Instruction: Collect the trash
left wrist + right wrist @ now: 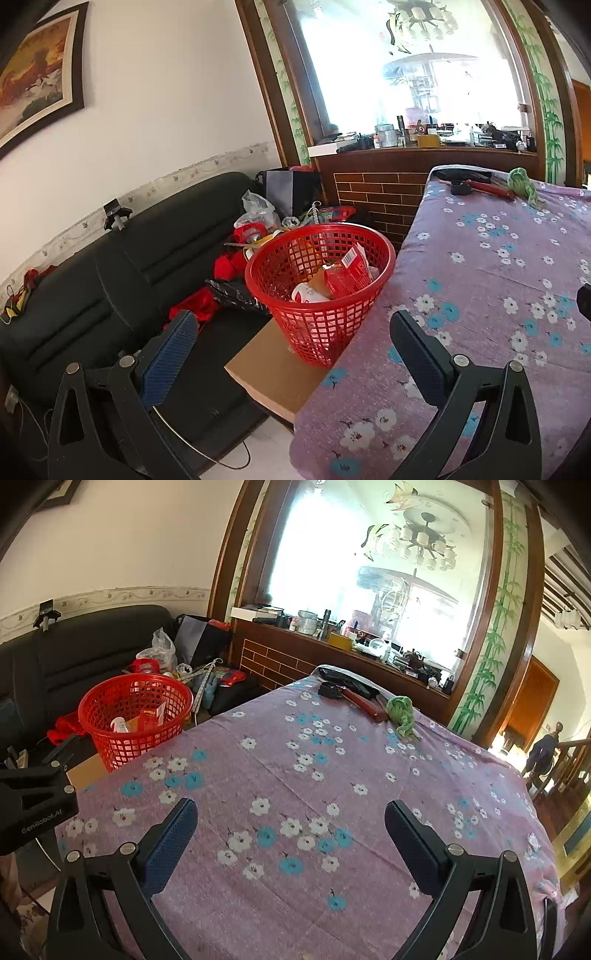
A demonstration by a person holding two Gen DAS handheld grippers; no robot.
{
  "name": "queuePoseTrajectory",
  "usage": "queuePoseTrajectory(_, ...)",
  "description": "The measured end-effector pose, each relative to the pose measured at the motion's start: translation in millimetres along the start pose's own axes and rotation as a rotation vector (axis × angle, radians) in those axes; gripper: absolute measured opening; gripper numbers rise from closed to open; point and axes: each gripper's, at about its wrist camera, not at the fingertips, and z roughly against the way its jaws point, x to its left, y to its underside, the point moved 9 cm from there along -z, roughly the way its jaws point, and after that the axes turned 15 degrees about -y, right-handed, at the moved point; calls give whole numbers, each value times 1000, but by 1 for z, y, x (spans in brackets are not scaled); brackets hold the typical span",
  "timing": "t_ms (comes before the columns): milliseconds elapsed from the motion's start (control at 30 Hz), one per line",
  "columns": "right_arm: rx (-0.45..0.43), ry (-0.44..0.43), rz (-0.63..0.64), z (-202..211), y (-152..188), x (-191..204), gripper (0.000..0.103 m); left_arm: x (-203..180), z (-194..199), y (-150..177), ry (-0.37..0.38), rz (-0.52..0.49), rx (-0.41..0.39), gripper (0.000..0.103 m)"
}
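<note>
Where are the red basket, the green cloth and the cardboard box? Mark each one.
red basket [317,317]: left wrist view, front mesh wall.
green cloth [400,712]: right wrist view, middle of the bunched fabric.
cardboard box [273,373]: left wrist view, bare top beside the basket.

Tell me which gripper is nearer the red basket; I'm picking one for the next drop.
Left. The left gripper hovers open right in front of the red basket. The right gripper is open over the floral tablecloth, with the basket far off to its left.
</note>
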Motion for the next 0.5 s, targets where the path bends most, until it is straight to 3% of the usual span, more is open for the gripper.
queuePoseTrajectory(500, -2, -3, -7, 5, -2, 0, 103, 1, 0, 1, -6, -1, 7, 103)
